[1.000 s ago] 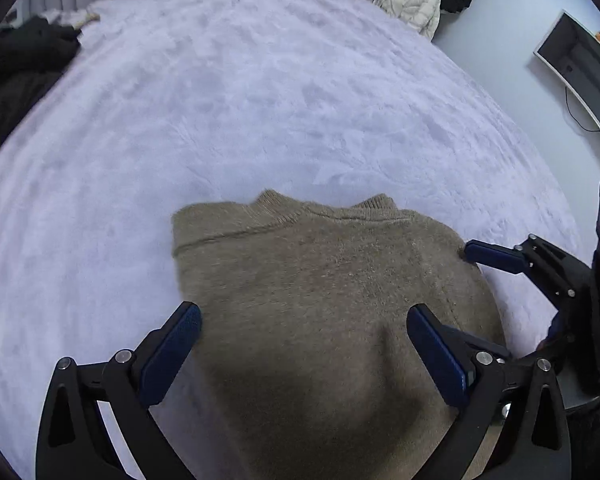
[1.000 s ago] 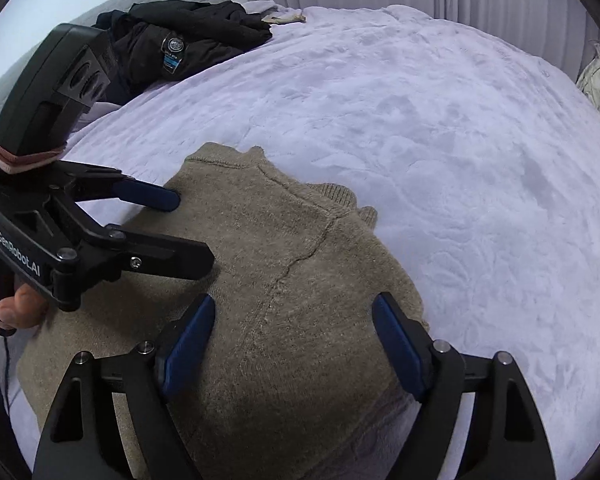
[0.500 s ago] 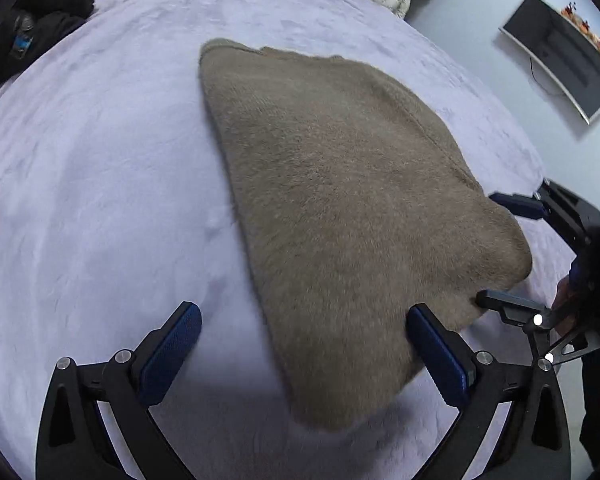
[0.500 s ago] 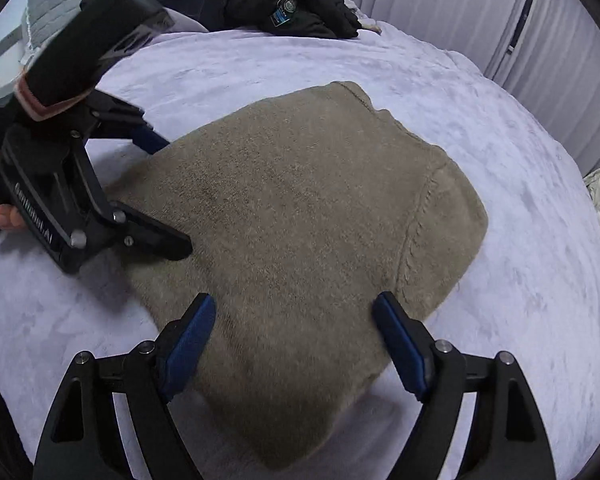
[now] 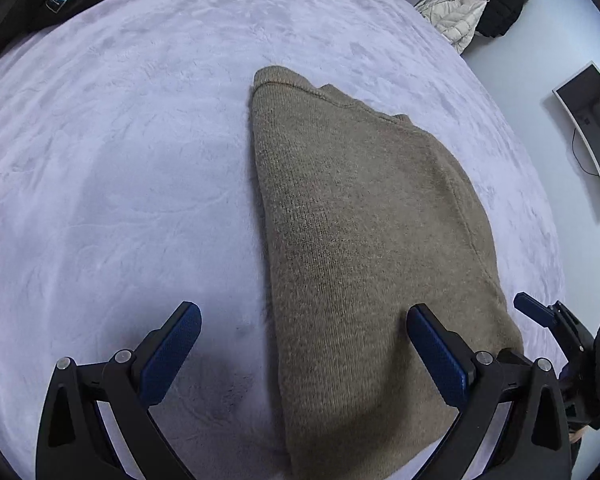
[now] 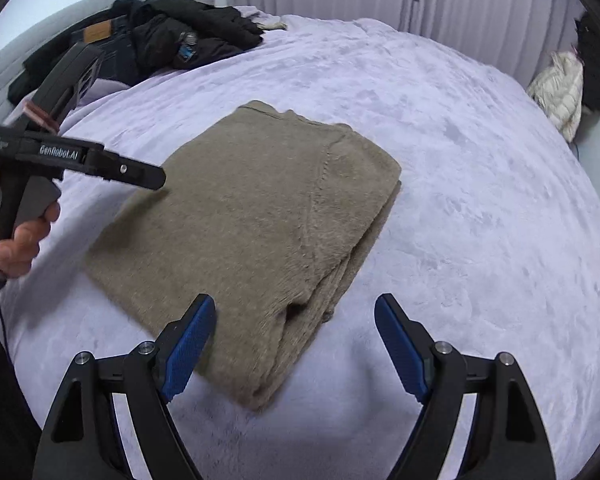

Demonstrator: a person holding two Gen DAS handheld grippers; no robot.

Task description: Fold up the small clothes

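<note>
Pulled back from the folded tan sweater [image 6: 252, 220], both grippers, compared with a second ago. Then, left gripper [image 5: 304, 356] hovering low over the sweater's middle with the knit filling the gap between its jaws; now straddling only the near left edge, bare bed cover [image 5: 120, 200] under the left jaw. Likewise lifted off, right gripper [image 6: 296, 344]: a second ago low over the knit, now off the near right corner, right jaw over bare cover. In the right wrist view, left gripper no longer pressed onto the sweater's left side but hanging clear above its left edge. Sweater now seen whole, lying flat, layered edges showing at its near right corner.
</note>
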